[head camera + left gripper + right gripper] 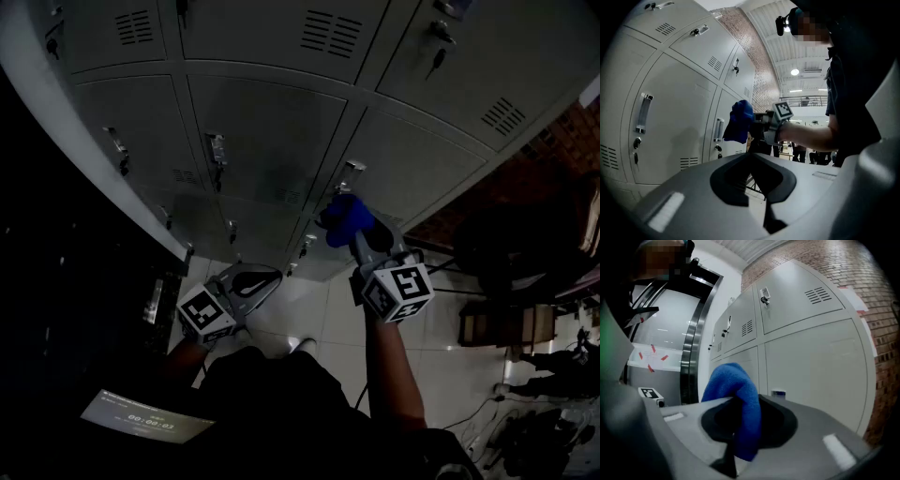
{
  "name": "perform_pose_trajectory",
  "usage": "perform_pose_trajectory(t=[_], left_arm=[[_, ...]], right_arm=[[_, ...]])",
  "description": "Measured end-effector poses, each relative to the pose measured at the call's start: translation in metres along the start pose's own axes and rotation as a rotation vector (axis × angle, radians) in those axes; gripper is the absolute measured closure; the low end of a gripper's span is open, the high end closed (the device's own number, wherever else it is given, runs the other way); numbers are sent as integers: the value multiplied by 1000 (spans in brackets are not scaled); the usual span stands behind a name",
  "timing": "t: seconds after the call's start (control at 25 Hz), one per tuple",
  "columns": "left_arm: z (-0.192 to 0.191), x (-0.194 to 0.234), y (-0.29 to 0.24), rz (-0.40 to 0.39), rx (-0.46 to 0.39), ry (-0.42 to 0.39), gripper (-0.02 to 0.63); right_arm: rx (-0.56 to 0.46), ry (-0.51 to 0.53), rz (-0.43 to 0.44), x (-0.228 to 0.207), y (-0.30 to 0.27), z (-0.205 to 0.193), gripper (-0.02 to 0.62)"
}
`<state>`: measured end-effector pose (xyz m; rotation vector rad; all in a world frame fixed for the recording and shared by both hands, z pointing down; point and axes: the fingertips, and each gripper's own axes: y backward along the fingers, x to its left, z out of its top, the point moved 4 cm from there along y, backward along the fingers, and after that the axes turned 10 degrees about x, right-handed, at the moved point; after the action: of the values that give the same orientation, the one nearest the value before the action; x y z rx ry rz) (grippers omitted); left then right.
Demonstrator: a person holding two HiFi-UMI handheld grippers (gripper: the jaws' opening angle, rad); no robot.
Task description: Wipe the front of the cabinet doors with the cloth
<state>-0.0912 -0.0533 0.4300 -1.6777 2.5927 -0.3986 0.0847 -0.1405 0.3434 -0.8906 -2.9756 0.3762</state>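
**Item:** cloth (345, 217), blue, bunched.
**Where:** pinched in the right gripper (356, 234). Its jaws are closed on a fold, and the rest bulges over the tips. It is held up at the grey cabinet doors (272, 131), just below a door handle (351, 174). Whether it presses the metal or sits just off it, I cannot tell.

**Item:** left gripper (261, 279).
**Condition:** jaws together, nothing between them. It hangs low, well apart from the cloth.

**Step in hand, by my reckoning:** wiping a door front.

**Handling notes:**
- Lay the bulge flat against the panel so the cloth meets the paint, not the gripper tips.
- Work in overlapping strokes across one door before moving to the next.
- Go round the handle, lock and vent slots, where a loose fold would likely snag.
- Keep the pinch firm, since dragging could tug the cloth free.
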Motion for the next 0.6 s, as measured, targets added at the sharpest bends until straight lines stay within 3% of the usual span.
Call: perform_pose_trajectory(t=[0.6], left_arm=[[-2, 31, 19, 22, 1, -8, 603]], right_arm=[[-52, 51, -179, -49, -40, 109, 523]])
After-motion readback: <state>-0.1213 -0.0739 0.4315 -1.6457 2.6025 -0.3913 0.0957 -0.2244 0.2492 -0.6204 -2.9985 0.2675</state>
